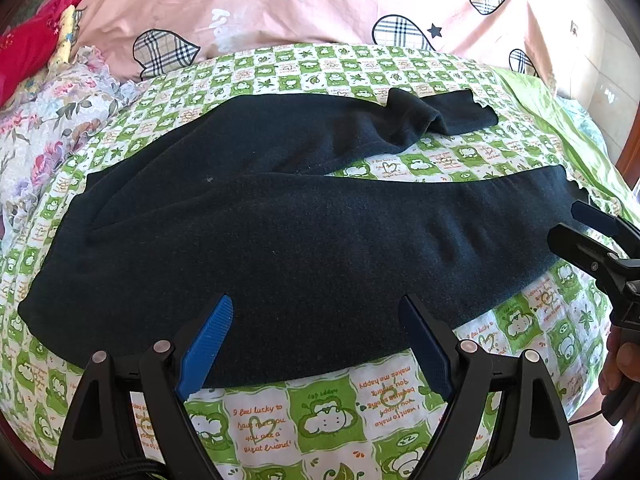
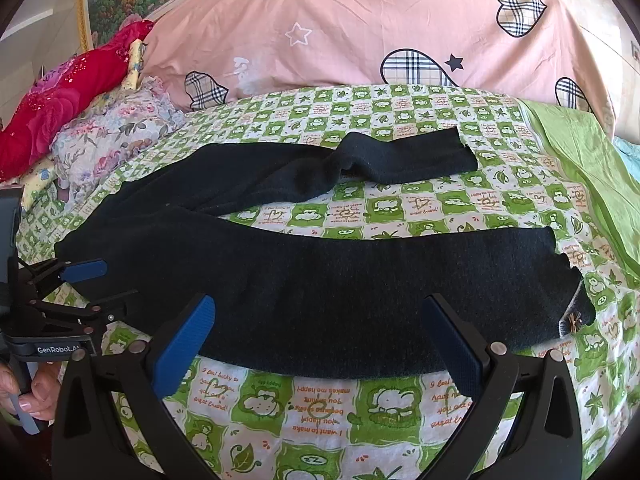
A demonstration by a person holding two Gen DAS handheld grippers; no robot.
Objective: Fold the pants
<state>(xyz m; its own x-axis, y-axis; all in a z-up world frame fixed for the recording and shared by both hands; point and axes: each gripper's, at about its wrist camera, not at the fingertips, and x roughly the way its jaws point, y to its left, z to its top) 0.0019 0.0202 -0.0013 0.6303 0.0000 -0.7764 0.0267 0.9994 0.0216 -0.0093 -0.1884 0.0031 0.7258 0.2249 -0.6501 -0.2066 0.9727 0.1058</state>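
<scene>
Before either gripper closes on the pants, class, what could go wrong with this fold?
1. The far leg is bunched and kinked near its cuff; folding over it may trap the wrinkle.
2. Both the left gripper and right gripper are open at the near edge of the pants; a low pinch might catch the sheet too.
3. The legs lie splayed apart, so the cuffs may not line up.

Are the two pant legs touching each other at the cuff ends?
Apart. The right wrist view shows the far leg's cuff and the near leg's cuff separated by a wide strip of green checked sheet.
</scene>
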